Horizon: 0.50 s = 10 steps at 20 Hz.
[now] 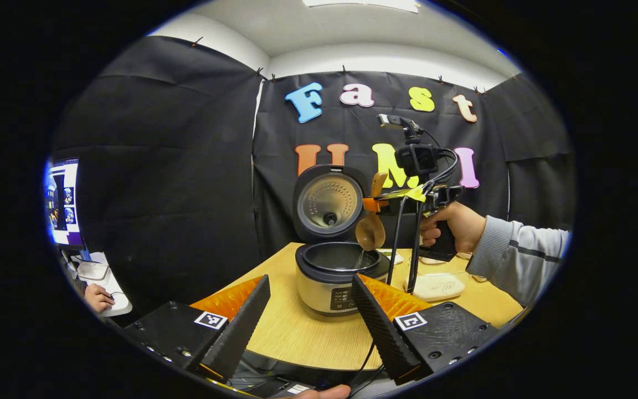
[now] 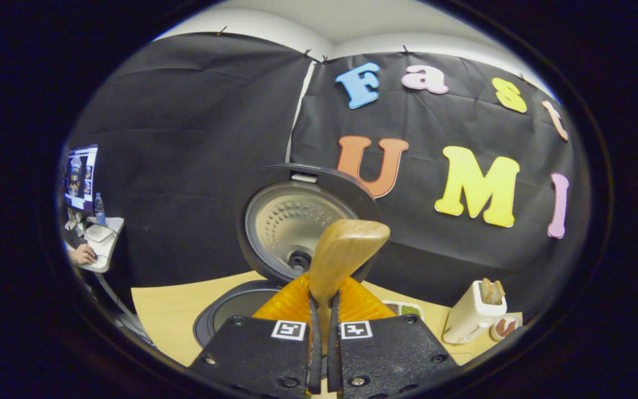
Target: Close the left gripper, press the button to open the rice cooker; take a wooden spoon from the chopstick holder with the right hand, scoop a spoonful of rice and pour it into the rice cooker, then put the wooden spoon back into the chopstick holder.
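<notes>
left gripper (image 1: pixel 310 310) fingers spread, empty, low before cooker (image 1: pixel 336 274) | right gripper (image 2: pixel 323 327) clamps spoon (image 2: pixel 342 252) handle | bowl tipped over open pot, rice seemingly pouring | done: lid open, spoon fetched, scoop | left: return spoon to holder

rice cooker (image 1: pixel 334 277) on table (image 1: pixel 297 332) | wooden spoon (image 1: pixel 371 230) above cooker rim | toaster (image 2: pixel 471 313) right of cooker

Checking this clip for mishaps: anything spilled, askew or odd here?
Nothing stands out. The rice cooker sits upright with its lid open, the right tool holds the wooden spoon over the pot, and no rice shows on the table.
</notes>
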Each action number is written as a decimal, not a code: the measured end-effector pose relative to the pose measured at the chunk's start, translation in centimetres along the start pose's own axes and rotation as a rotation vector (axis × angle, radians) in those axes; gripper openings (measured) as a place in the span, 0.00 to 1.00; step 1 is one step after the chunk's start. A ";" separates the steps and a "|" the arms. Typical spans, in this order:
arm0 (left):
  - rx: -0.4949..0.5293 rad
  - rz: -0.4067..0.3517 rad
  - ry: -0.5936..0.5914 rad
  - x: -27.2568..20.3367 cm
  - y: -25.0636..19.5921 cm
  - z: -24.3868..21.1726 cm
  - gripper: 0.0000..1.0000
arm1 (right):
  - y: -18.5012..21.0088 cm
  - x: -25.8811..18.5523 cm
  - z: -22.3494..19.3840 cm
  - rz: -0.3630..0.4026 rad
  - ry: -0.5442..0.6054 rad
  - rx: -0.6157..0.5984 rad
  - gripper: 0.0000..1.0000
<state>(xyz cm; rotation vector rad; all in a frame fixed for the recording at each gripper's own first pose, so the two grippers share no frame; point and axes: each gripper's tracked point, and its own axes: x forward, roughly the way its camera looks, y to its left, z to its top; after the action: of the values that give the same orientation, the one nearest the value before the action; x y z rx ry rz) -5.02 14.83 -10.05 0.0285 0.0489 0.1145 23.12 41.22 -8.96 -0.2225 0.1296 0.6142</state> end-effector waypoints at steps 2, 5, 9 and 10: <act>0.006 -0.007 0.002 0.0 -0.7 0.1 0.94 | -1.8 -1.0 0.5 -0.019 -0.014 0.009 0.09; 0.010 -0.017 0.000 0.4 -1.5 0.2 0.94 | -5.2 -3.3 0.7 -0.056 -0.019 0.046 0.09; 0.023 -0.048 -0.004 1.0 -3.4 0.4 0.94 | -10.8 -6.7 0.1 -0.137 -0.008 0.096 0.10; 0.028 -0.045 -0.008 1.2 -3.5 0.4 0.94 | -12.1 -7.5 -0.3 -0.151 0.001 0.097 0.10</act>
<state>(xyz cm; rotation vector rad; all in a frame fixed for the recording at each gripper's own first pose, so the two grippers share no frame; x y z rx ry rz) -3.45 11.46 -9.77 0.0556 0.0433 0.0687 24.11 27.42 -5.81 -0.1376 0.1414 0.4561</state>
